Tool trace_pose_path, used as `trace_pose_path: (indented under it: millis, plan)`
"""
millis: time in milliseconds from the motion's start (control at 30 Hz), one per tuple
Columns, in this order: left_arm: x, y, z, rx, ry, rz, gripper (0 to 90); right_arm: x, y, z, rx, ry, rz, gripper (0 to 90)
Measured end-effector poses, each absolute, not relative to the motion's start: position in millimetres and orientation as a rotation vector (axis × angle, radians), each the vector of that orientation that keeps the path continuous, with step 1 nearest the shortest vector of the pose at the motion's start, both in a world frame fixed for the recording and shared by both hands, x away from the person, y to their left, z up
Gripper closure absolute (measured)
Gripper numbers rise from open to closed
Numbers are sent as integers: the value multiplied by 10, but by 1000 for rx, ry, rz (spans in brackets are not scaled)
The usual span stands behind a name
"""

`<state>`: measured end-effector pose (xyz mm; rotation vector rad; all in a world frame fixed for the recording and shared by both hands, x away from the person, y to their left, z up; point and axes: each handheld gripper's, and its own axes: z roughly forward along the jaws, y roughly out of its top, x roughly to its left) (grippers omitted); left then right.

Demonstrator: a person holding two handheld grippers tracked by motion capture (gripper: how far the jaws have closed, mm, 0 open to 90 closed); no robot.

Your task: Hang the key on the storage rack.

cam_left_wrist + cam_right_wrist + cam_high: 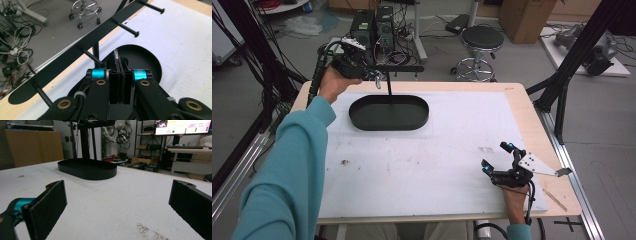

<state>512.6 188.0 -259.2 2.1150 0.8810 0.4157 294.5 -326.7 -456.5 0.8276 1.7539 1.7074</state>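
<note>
A black stand has an oval tray base [389, 112], a thin post [388, 84] and a crossbar [398, 68] with several pegs [127, 28]. My left gripper [373, 75] is raised at the crossbar's left end, just above the tray's far rim. It is shut on a small thin shiny object [116, 55] that sticks out past the pads; what the object is I cannot tell. The crossbar [75, 50] runs just beyond that gripper [120, 65]. My right gripper [496, 156] rests low on the white mat near the front right, open and holding nothing [120, 202]. It faces the tray [87, 168].
A white mat [427, 150] covers the wooden table [517, 100]. Black frame struts [562, 85] stand at the table's right edge and dark poles at its left. On the floor beyond are a stool [482, 40], computer towers [372, 25] and cables.
</note>
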Motion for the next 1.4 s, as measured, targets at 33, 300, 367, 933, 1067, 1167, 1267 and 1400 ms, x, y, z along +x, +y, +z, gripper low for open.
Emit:
trace_pose_path:
  millis: [33,300,367,933,1067,1167,1267,1400]
  plan:
    - [5130,1883,-2601,2114,889,415,883,2946,-3268,-4566,827,1752,1706,9]
    - [5156,1918,-2658,2116,923,422,883,2944,-3267,-4565,834,1753,1711,9]
    - [5158,1918,-2660,2105,924,417,883,2943,-3268,-4565,833,1755,1709,9]
    - [5214,1926,-2689,2068,961,470,881,2946,-3267,-4566,827,1751,1708,9]
    - [5237,1928,-2710,2049,967,508,870,2946,-3267,-4566,827,1751,1708,9]
    - [5226,1957,-2723,1971,965,586,792,2950,-3269,-4567,818,1752,1707,9]
    - [5235,2002,-2735,1930,963,616,624,2945,-3269,-4566,825,1753,1708,9]
    - [5173,2046,-2746,1866,942,616,369,2946,-3269,-4565,826,1753,1706,9]
